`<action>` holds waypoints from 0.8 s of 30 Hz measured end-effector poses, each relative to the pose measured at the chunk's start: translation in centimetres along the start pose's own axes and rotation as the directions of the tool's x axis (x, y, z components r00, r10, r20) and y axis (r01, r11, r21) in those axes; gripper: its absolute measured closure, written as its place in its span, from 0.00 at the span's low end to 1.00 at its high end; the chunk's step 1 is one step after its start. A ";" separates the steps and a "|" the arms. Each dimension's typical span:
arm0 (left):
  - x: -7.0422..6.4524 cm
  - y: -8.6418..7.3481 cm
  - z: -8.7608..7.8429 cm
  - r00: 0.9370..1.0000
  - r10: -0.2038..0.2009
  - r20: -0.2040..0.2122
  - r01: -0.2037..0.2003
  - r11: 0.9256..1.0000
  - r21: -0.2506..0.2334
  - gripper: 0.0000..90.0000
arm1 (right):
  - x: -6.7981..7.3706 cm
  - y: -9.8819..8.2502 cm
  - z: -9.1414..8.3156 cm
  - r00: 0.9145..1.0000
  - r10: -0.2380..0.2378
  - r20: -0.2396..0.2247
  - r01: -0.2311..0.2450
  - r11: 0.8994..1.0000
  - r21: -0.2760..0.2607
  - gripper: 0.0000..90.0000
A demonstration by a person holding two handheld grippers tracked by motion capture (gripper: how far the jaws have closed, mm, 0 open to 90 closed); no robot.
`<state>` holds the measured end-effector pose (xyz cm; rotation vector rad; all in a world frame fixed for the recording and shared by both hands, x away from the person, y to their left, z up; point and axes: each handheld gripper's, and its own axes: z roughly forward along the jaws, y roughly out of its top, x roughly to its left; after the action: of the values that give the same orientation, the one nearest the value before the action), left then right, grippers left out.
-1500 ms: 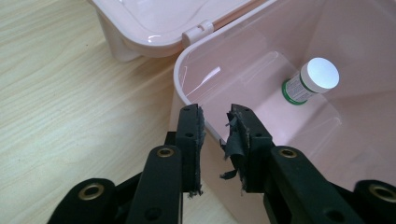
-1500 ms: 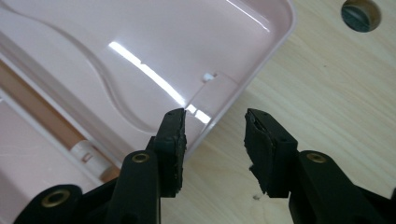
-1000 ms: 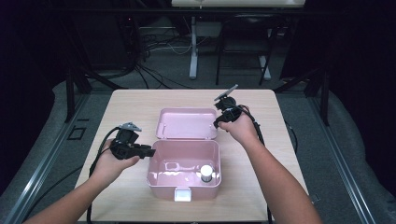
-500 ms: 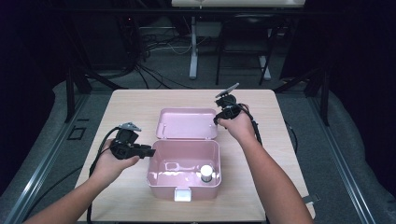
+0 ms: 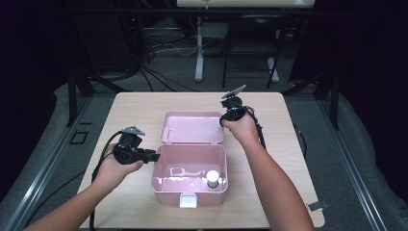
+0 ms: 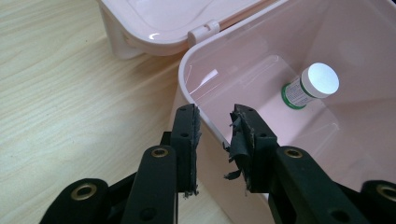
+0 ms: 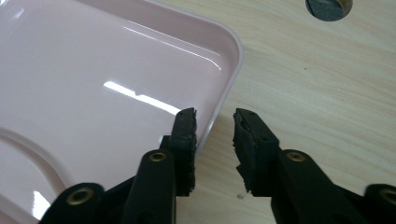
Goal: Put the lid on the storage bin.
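A pink plastic box (image 5: 159,166) stands open on the table, its lid (image 5: 192,127) lying flat behind it. Inside, at the right, stands a small bottle (image 5: 212,177) with a white cap (image 6: 319,79). My left gripper (image 5: 153,155) is at the box's left wall (image 6: 189,84). That wall runs between its jaws (image 6: 215,123), which stand apart and open. My right gripper (image 5: 225,118) is at the lid's right edge. Its jaws (image 7: 215,126) have just been closing, and the lid's rim (image 7: 229,88) lies between them with table showing beside it.
The light wooden table (image 5: 139,106) has free room left, right and behind the box. A white latch (image 5: 188,200) sticks out at the box's front. A grey round disc (image 7: 327,7) lies on the table beyond the right gripper. Cables trail from both grippers.
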<state>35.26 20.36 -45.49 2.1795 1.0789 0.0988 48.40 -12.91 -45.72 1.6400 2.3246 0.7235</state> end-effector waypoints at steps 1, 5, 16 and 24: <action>0.0 0.0 0.0 1.000 0.000 0.000 0.000 1.000 0.000 0.79 | 0.0 0.0 0.1 1.000 0.010 0.001 -0.010 1.000 0.002 0.80; 0.0 0.0 0.0 1.000 0.000 0.001 0.000 1.000 -0.001 0.79 | 0.1 0.2 0.6 0.998 0.057 0.016 -0.057 0.998 0.004 0.82; 0.1 -0.1 0.0 1.000 -0.005 0.007 0.005 1.000 -0.008 0.79 | 0.4 0.6 1.3 0.990 0.142 0.020 -0.143 0.989 0.041 0.90; 0.1 -0.1 0.0 1.000 -0.008 0.009 0.008 1.000 -0.011 0.79 | 0.4 0.7 1.1 0.982 0.186 0.022 -0.187 0.981 0.055 0.92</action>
<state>35.24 20.48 -45.61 2.1637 1.0802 0.0913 49.31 -12.10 -46.32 1.9010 2.2195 0.6820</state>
